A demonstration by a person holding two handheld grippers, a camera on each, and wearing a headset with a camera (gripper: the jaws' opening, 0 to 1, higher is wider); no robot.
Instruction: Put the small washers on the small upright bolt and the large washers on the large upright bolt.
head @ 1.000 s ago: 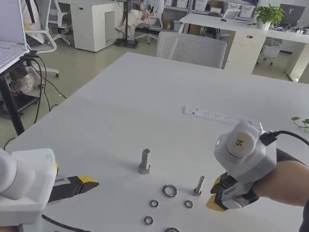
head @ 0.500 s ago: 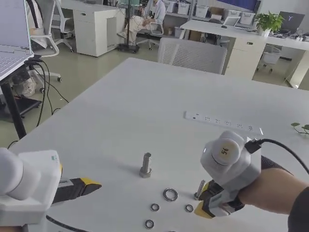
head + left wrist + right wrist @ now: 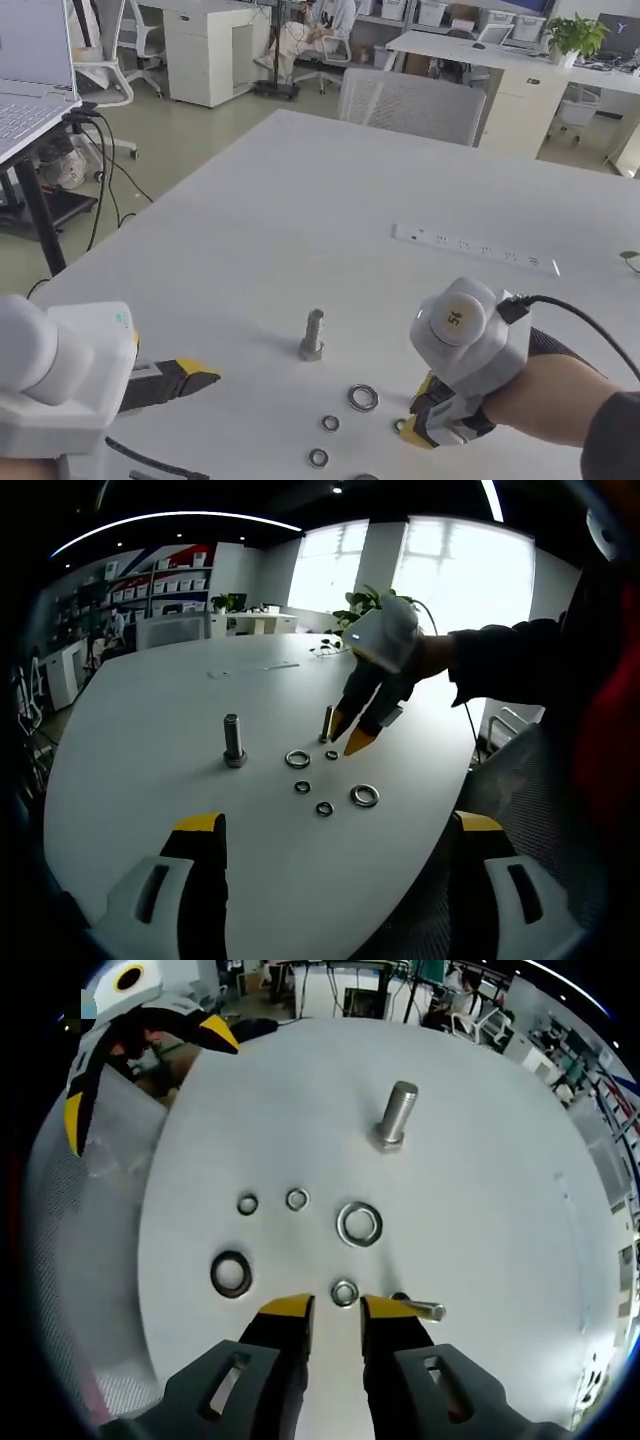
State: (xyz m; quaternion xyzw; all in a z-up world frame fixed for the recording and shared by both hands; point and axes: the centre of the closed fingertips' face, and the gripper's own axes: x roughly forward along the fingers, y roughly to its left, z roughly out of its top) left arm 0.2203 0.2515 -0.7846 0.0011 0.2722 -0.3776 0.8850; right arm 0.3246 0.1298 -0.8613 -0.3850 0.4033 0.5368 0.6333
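The large bolt (image 3: 313, 335) (image 3: 393, 1115) (image 3: 233, 740) stands upright mid-table. The small bolt (image 3: 327, 723) (image 3: 422, 1309) stands just beside my right gripper (image 3: 412, 436) (image 3: 338, 1310) (image 3: 350, 735). That gripper is open with a narrow gap, tips low over the table, and a small washer (image 3: 345, 1292) lies right in front of the gap. Two more small washers (image 3: 297, 1199) (image 3: 247, 1204) and two large washers (image 3: 359, 1224) (image 3: 231, 1273) lie loose nearby. My left gripper (image 3: 338, 825) (image 3: 195, 380) is wide open and holds nothing, well left of the washers.
A white power strip (image 3: 475, 248) lies farther back on the white table (image 3: 250, 230). A mesh chair (image 3: 410, 100) stands at the far edge. The left table edge drops to floor with cables and a laptop stand (image 3: 30, 110).
My right gripper has moved left and down, closing in on the small washer beside the small bolt, which it now covers in the head view. The left gripper has barely moved.
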